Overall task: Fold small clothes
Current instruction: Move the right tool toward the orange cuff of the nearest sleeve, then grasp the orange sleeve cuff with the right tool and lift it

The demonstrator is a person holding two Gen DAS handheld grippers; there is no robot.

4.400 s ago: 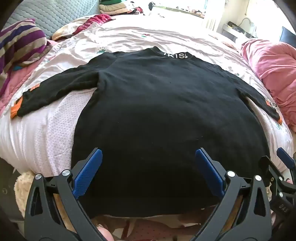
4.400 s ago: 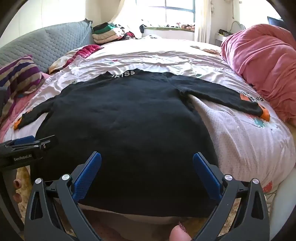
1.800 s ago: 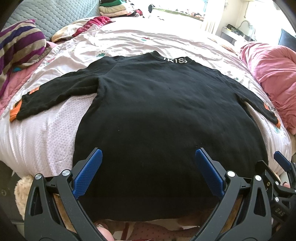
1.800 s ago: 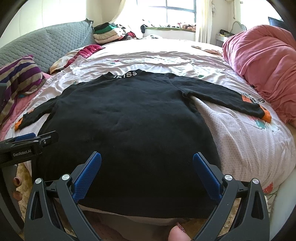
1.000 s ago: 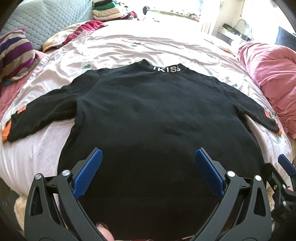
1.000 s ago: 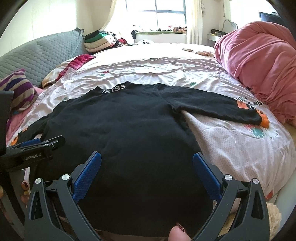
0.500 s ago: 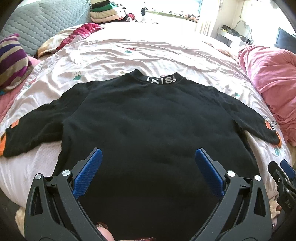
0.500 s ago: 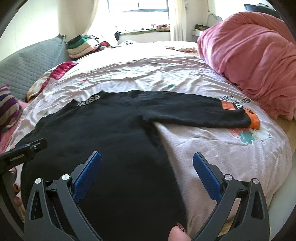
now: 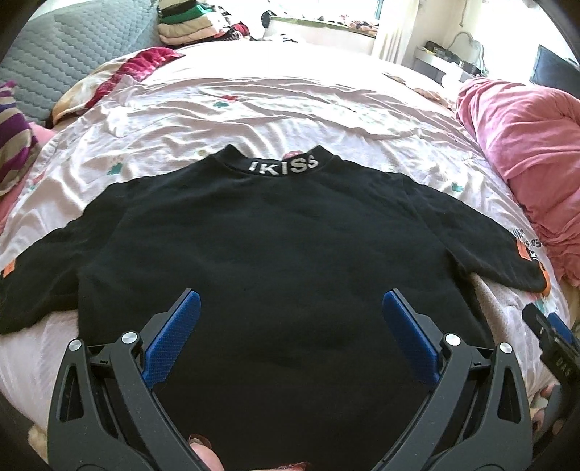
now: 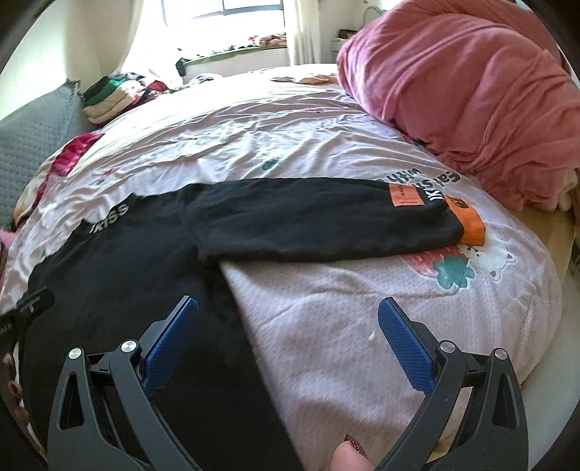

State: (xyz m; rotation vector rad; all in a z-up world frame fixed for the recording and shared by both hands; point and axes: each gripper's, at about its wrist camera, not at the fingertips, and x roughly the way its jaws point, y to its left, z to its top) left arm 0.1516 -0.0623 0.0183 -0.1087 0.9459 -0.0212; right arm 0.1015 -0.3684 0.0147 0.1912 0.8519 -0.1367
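Both hand-held grippers have pushed forward over the bed, the right one swinging out toward the sleeve. Ahead of them, the wide bed in its pale pink printed sheet carries the black long-sleeved sweater, spread flat, its orange-cuffed sleeve stretched beyond the right hand-held gripper. The left hand-held gripper hovers above the sweater's body. Both sets of jaws are spread apart, gripping nothing.

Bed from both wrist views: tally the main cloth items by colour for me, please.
Black: 1, the sweater.
Pink: 2, the bedsheet and the bundled duvet.
Purple-striped: 1, the pillow.
Mixed colours: 1, the folded clothes stack.
Total: 5.
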